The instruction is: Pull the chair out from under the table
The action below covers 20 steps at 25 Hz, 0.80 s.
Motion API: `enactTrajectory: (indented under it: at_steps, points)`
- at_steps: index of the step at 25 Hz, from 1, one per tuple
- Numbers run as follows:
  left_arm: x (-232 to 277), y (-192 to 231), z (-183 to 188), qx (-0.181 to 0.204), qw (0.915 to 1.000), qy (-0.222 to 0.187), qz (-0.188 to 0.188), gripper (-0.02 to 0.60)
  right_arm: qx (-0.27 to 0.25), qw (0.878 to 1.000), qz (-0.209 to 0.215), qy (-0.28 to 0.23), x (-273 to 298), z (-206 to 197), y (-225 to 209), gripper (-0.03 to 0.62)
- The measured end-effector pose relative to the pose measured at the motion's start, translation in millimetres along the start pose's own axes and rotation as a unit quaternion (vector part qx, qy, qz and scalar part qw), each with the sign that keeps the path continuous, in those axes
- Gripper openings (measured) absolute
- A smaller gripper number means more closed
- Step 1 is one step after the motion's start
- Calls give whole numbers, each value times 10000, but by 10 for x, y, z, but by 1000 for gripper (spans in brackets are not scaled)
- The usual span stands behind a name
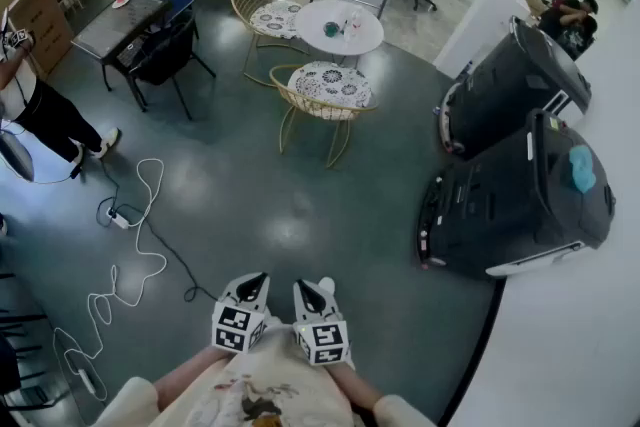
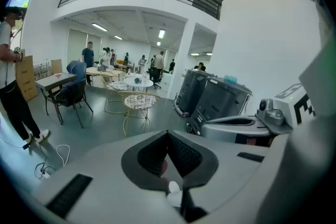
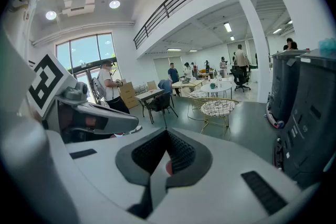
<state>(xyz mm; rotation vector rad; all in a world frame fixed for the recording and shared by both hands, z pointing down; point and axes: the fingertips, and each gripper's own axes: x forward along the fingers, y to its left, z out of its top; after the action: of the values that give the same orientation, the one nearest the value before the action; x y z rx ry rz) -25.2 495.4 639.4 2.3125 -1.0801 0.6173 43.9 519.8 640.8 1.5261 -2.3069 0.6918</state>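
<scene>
A gold wire chair [image 1: 322, 87] with a patterned seat stands at the near side of the round white table [image 1: 310, 20], far ahead of me across the dark floor. It also shows small in the left gripper view, chair [image 2: 139, 102], and in the right gripper view, chair [image 3: 218, 108]. My left gripper [image 1: 253, 282] and right gripper [image 1: 322, 287] are held side by side close to my body, well short of the chair. In both gripper views the jaws meet with nothing between them, left gripper [image 2: 168, 134], right gripper [image 3: 167, 132].
A second gold chair [image 1: 272, 15] sits behind the round table. Two large dark machines [image 1: 510, 205] stand along the white wall at the right. A white cable [image 1: 130, 245] snakes over the floor at the left. A person [image 1: 40, 110] stands beside a black table [image 1: 125, 25].
</scene>
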Motion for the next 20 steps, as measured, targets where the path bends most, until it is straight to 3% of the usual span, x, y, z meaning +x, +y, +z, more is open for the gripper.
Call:
enactTrajectory:
  at_steps: [4, 12, 17, 20]
  points:
    - [0, 337, 172, -48, 9996, -249, 120, 2, -24, 9998, -97, -152, 319, 155, -37, 8]
    - [-220, 597, 42, 44, 9993, -340, 144, 2, -26, 9999, -3, -163, 497, 24, 322, 8]
    - [-303, 811, 36, -133, 9992, -334, 193, 2, 233, 9996, 111, -96, 571, 71, 473, 8]
    - [-312, 880, -2, -290, 9989, -313, 195, 2, 127, 9999, 63, -70, 577, 89, 484, 8]
